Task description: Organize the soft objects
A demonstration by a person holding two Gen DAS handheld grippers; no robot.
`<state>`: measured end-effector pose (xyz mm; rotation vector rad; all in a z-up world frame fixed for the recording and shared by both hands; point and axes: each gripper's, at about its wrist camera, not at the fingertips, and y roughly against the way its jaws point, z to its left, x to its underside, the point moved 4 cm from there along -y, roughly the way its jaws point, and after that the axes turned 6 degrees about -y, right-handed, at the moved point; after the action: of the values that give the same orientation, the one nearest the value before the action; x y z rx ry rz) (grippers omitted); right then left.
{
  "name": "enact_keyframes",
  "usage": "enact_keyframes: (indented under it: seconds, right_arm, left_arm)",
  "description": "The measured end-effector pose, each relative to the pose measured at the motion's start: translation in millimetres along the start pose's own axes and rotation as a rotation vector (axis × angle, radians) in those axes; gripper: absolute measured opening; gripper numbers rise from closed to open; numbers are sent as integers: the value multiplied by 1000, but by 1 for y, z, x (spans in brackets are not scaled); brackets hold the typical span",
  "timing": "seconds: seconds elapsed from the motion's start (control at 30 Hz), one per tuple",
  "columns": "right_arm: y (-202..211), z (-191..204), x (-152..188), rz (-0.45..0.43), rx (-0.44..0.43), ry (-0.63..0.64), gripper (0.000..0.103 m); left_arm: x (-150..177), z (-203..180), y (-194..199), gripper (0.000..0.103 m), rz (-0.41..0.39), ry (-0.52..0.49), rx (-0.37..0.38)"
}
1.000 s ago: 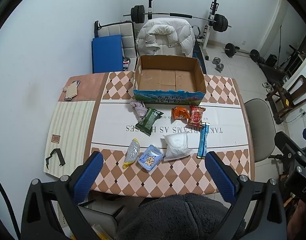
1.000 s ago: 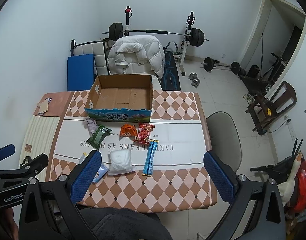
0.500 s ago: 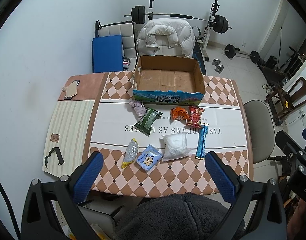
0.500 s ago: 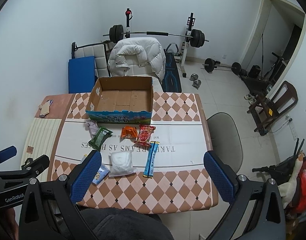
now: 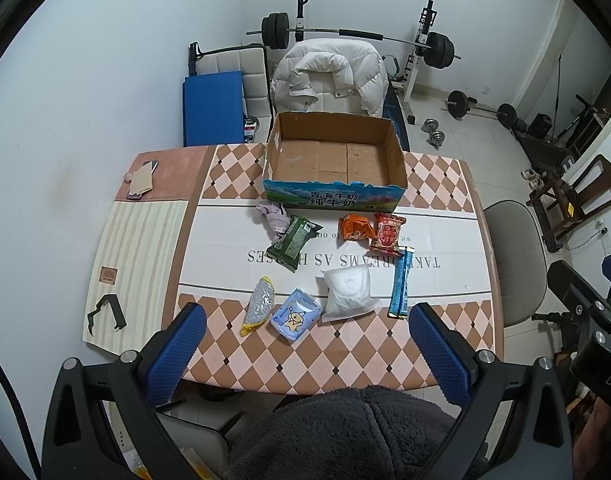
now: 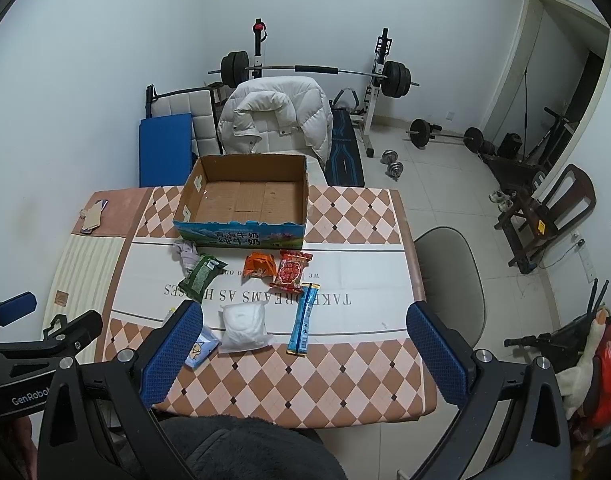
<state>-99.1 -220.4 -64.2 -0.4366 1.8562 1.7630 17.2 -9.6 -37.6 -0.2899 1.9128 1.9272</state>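
Several soft packets lie on the table (image 5: pixel 345 352) in front of an empty cardboard box (image 5: pixel 333 156): a green pack (image 5: pixel 291 240), an orange pack (image 5: pixel 355 227), a red pack (image 5: pixel 387 232), a white pouch (image 5: pixel 347 292), a blue stick pack (image 5: pixel 401 286), a blue tissue pack (image 5: pixel 295 314), a silver-yellow pack (image 5: pixel 259 304) and a crumpled cloth (image 5: pixel 273 216). My left gripper (image 5: pixel 305 348) is open and empty, high above the table's near edge. My right gripper (image 6: pixel 305 346) is open and empty, also high, with the box (image 6: pixel 245 200) and white pouch (image 6: pixel 243 326) ahead.
A chair with a white jacket (image 5: pixel 329 76) stands behind the table, a grey chair (image 5: pixel 513 256) at its right. Weights and a barbell rack (image 5: pixel 353 36) fill the back of the room. A phone and card (image 5: pixel 139 178) and a black clip (image 5: pixel 105 312) lie at the table's left.
Both grippers have drifted slightly back and up; the table scene sits a little lower in the views. Nothing on the table has moved.
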Motion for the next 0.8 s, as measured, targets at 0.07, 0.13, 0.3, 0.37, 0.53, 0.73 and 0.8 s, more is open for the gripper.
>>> enact_keyframes:
  seconds: [0.07,0.13,0.3,0.37,0.53,0.73,0.8]
  right_arm:
    - [0,0,0,-1,0,1,103]
    - [0,1,0,1,-2,1,103]
    - [1,1,0,2,-5,3,103]
    - [1,1,1,3,-5,2,103]
    - [4,4,0,6,-11,2,103]
    - [4,5,1,8,-12,2,103]
    - [4,5,2,6,-12,2,103]
  left_arm:
    - [0,0,1,103,0,1,1]
    - [0,1,1,103,-1,0,0]
    - [1,2,0,103,-1,0,1]
    - [1,2,0,103,-2,0,1]
    - [1,2,0,103,-3,-1,2]
    - [2,3,0,103,-3,-1,1]
    - [2,1,1,103,-1,0,3]
